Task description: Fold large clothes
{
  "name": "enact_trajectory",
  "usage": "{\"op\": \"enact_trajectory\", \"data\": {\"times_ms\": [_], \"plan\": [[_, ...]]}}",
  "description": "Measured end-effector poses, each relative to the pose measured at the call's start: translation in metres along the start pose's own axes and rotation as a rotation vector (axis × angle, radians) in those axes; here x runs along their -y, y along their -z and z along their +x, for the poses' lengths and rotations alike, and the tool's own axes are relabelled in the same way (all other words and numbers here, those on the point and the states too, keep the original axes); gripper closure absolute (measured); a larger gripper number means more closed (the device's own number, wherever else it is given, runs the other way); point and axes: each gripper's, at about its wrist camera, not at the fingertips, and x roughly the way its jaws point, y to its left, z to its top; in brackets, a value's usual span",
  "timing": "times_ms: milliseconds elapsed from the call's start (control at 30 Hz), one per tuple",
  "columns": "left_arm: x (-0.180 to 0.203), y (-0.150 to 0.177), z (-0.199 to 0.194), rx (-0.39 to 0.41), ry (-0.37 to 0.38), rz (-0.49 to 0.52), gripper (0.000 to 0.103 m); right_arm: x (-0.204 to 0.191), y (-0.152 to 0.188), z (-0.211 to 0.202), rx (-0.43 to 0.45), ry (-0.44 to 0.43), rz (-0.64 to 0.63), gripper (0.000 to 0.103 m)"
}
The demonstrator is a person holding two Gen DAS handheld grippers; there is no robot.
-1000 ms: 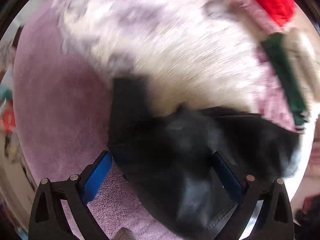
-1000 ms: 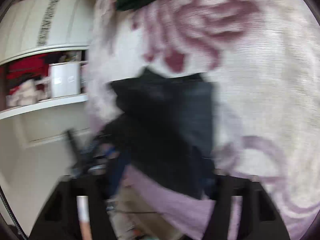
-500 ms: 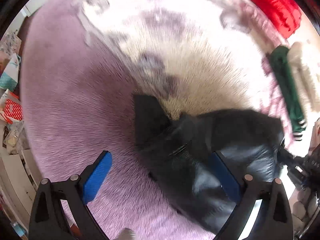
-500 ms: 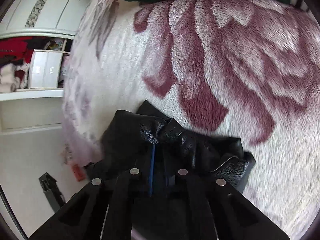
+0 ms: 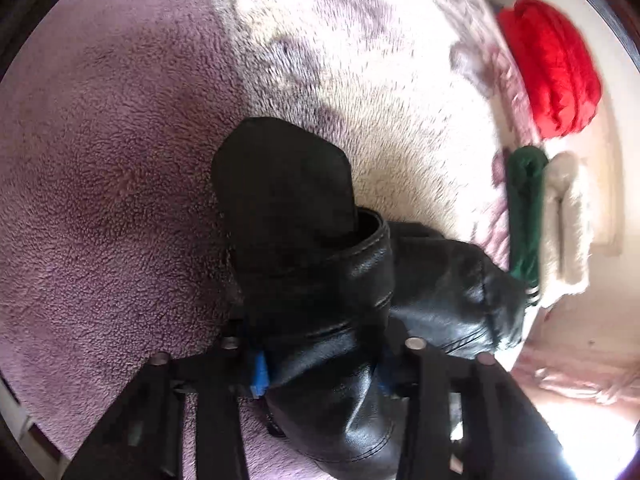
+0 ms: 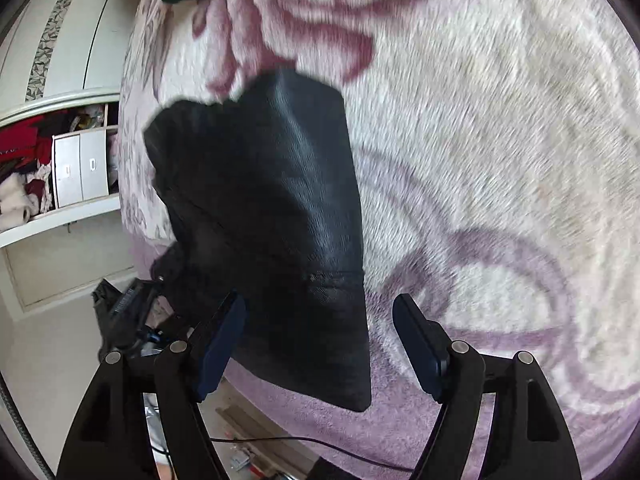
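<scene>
Biggest thing here is the bed, covered by a fuzzy blanket (image 6: pixel 500 128) in cream with mauve flowers and a plain purple border (image 5: pixel 100 240) along its near edge. A black leather jacket (image 5: pixel 360 300) lies bunched up on that blanket close to the near edge, partly over the purple border, with one flat panel (image 6: pixel 280 208) reaching toward the cream middle. At the far side of the bed sits a red folded garment (image 5: pixel 552 68), and near it a green folded one (image 5: pixel 524 208) touching a cream fluffy one (image 5: pixel 568 216). Off the bed's left side there's a white wardrobe (image 6: pixel 68 128) with open shelves stuffed with clothes.

The left gripper (image 5: pixel 320 364) is clamped down on a thick fold of the jacket, blue pads squeezed against the leather. The right gripper (image 6: pixel 320 340) has its jaws spread wide, holding nothing, with the jacket's lower edge lying between them but not pinched.
</scene>
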Motion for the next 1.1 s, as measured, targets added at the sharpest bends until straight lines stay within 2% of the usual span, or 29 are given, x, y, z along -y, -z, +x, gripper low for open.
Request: {"op": "enact_trajectory", "data": {"times_ms": [133, 167, 200, 233, 267, 333, 433, 533, 600, 633, 667, 767, 867, 1100], "plan": [[-0.031, -0.005, 0.008, -0.054, 0.109, -0.080, 0.069, 0.007, -0.007, 0.036, 0.038, 0.009, 0.031, 0.025], [-0.035, -0.006, 0.008, -0.071, 0.133, -0.078, 0.067, 0.002, -0.010, 0.045, 0.038, 0.012, 0.029, 0.024], [-0.035, -0.007, 0.007, -0.083, 0.142, -0.063, 0.062, -0.001, -0.013, 0.050, 0.033, 0.003, 0.023, 0.022], [-0.032, -0.007, 0.007, -0.094, 0.152, -0.044, 0.058, -0.007, -0.018, 0.057, 0.013, -0.028, 0.014, 0.021], [-0.029, -0.006, 0.007, -0.112, 0.179, -0.011, 0.056, -0.007, -0.024, 0.061, -0.030, -0.097, -0.003, 0.021], [-0.022, -0.003, 0.013, -0.143, 0.198, 0.045, 0.039, -0.004, -0.035, 0.067, -0.083, -0.178, -0.028, 0.018], [-0.013, 0.001, 0.027, -0.161, 0.184, 0.124, 0.035, -0.003, -0.053, 0.091, -0.161, -0.287, -0.043, 0.011], [-0.007, 0.001, 0.032, -0.128, 0.186, 0.156, 0.033, -0.012, -0.060, 0.099, -0.177, -0.328, -0.049, 0.011], [-0.002, 0.003, 0.030, -0.093, 0.189, 0.171, 0.033, -0.012, -0.058, 0.096, -0.150, -0.384, -0.024, 0.016], [0.002, 0.005, 0.028, -0.077, 0.185, 0.185, 0.033, -0.011, -0.057, 0.098, -0.142, -0.422, -0.006, 0.032], [0.004, 0.005, 0.024, -0.063, 0.177, 0.195, 0.033, -0.007, -0.057, 0.101, -0.137, -0.479, 0.038, 0.040], [0.008, 0.000, 0.014, -0.027, 0.168, 0.199, 0.033, -0.014, -0.057, 0.102, -0.097, -0.516, 0.046, 0.055], [0.017, -0.008, -0.001, -0.012, 0.197, 0.198, 0.033, -0.029, -0.053, 0.092, -0.082, -0.520, 0.050, 0.062], [0.046, -0.013, -0.057, 0.017, 0.231, 0.269, 0.033, -0.086, -0.047, 0.044, -0.065, -0.530, 0.014, 0.065]]}}
